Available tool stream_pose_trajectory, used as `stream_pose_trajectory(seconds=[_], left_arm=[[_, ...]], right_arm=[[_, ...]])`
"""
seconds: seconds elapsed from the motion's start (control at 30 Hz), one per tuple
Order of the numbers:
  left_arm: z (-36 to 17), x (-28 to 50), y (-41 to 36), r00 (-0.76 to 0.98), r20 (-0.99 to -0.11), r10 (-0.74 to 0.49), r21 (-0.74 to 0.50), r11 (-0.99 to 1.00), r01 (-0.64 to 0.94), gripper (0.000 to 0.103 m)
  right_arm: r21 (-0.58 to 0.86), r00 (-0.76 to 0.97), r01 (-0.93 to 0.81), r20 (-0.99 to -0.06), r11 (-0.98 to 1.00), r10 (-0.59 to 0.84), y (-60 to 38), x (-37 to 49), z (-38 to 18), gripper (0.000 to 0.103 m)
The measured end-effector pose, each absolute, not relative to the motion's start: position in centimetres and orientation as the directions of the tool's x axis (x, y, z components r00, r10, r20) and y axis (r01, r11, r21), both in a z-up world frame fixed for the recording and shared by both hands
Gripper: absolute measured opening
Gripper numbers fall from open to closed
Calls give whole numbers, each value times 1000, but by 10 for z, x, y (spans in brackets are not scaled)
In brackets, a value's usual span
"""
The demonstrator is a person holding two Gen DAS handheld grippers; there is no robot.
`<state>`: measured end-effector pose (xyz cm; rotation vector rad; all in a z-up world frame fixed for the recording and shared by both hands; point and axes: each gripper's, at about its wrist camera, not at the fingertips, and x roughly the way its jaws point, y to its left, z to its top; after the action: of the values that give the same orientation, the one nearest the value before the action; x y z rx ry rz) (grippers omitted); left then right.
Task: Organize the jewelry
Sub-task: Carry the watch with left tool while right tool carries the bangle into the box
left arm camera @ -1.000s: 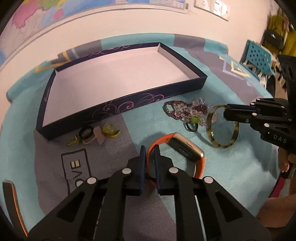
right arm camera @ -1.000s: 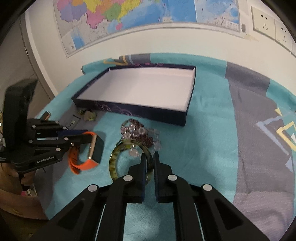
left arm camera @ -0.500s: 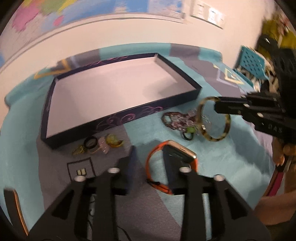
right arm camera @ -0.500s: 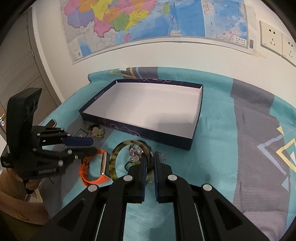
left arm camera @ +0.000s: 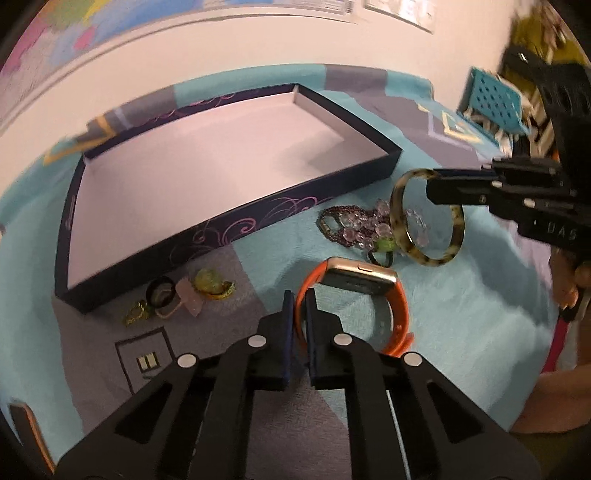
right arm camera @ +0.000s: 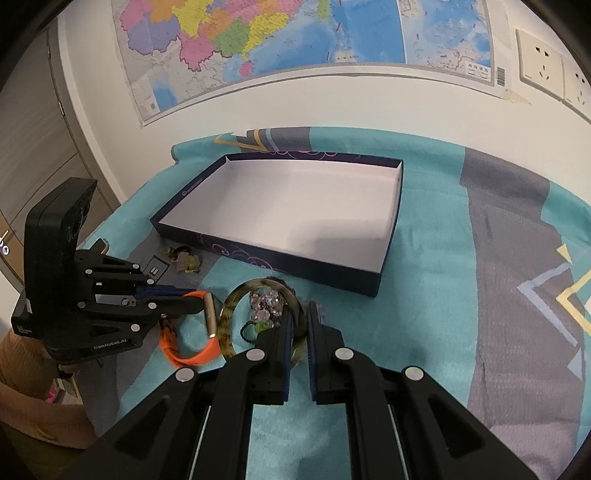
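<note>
My left gripper point(left arm camera: 300, 295) is shut on the strap of an orange smartwatch point(left arm camera: 364, 280), held above the cloth; it also shows in the right wrist view point(right arm camera: 195, 332). My right gripper point(right arm camera: 298, 314) is shut on a tortoiseshell bangle point(right arm camera: 229, 325), lifted off the cloth; the bangle also shows in the left wrist view point(left arm camera: 454, 236). A dark blue open box point(right arm camera: 266, 258) with a white inside lies beyond both. A heap of purple and clear bead bracelets point(left arm camera: 354, 225) lies between the box and the bangle.
Small rings and green and pink trinkets point(left arm camera: 177, 295) lie on the teal and grey cloth point(right arm camera: 461, 295) by the box's near left corner. A wall with a map point(right arm camera: 295, 33) and sockets stands behind. A teal perforated crate point(left arm camera: 495, 103) is at far right.
My left gripper opened half a second ago and has shut again on the orange watch strap. My right gripper has lifted the bangle higher and moved it toward the box.
</note>
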<state>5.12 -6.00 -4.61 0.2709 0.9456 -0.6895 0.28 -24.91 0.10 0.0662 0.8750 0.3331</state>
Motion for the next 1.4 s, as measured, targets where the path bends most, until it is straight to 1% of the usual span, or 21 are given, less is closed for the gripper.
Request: stream_pose_trajectory(seconds=[0.13, 0.33, 0.53, 0.7, 1.1, 1.4], left_arm=[[-38, 57, -49, 387, -799, -460, -154, 779, 608, 7], [-11, 69, -32, 437, -756, -487, -191, 803, 564, 7], [7, 103, -18, 506, -732, -455, -194, 852, 486, 7], [14, 131, -18, 534, -732, -423, -171, 873, 456, 8], [-1, 208, -27, 538, -760, -365, -165, 909, 383, 8], [-15, 242, -29, 517, -786, -338, -184, 927, 327, 8]], right_arm=[[187, 599, -269, -736, 945, 316, -248, 11, 6, 6], [189, 609, -283, -722, 940, 329, -247, 29, 15, 6], [196, 621, -298, -704, 934, 346, -243, 61, 28, 6], [184, 622, -291, -709, 939, 331, -238, 97, 31, 6], [177, 580, -233, -764, 956, 283, -226, 173, 3, 6], [192, 532, -181, -806, 965, 260, -226, 213, -21, 6]])
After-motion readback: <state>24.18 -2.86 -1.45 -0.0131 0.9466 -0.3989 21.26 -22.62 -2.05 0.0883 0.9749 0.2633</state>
